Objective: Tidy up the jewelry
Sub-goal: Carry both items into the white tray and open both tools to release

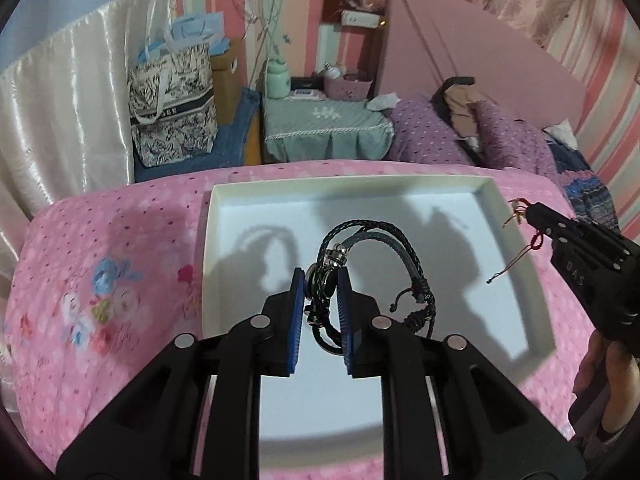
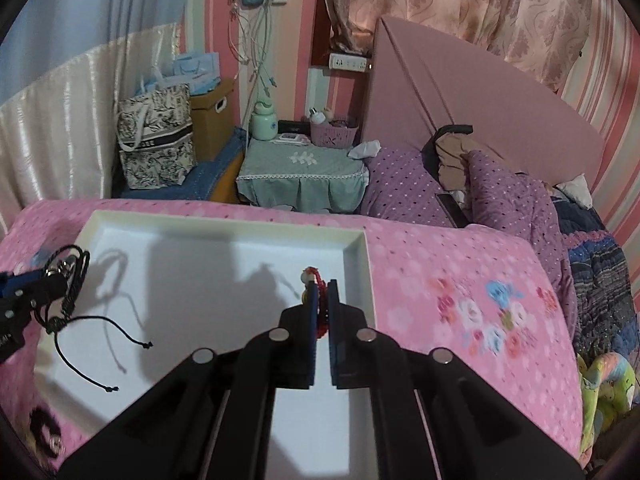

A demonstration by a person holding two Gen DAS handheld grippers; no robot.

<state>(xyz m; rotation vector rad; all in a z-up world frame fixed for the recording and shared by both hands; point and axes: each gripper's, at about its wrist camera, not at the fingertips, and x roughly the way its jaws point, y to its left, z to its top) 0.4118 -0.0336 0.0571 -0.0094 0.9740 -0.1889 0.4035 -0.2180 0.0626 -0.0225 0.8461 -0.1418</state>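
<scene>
A white tray lies on the pink bedspread; it also shows in the right wrist view. My left gripper is shut on a black braided leather bracelet with metal beads, held above the tray's middle. Its loose cords hang down in the right wrist view. My right gripper is shut on a red string bracelet with a small bead, held above the tray's right side. In the left wrist view the right gripper sits over the tray's right rim with red cord dangling.
A pink floral bedspread covers the bed around the tray. A dark hair tie lies on it at lower left. Behind stand a green-clothed nightstand, a printed tote bag, purple bedding and a pink headboard.
</scene>
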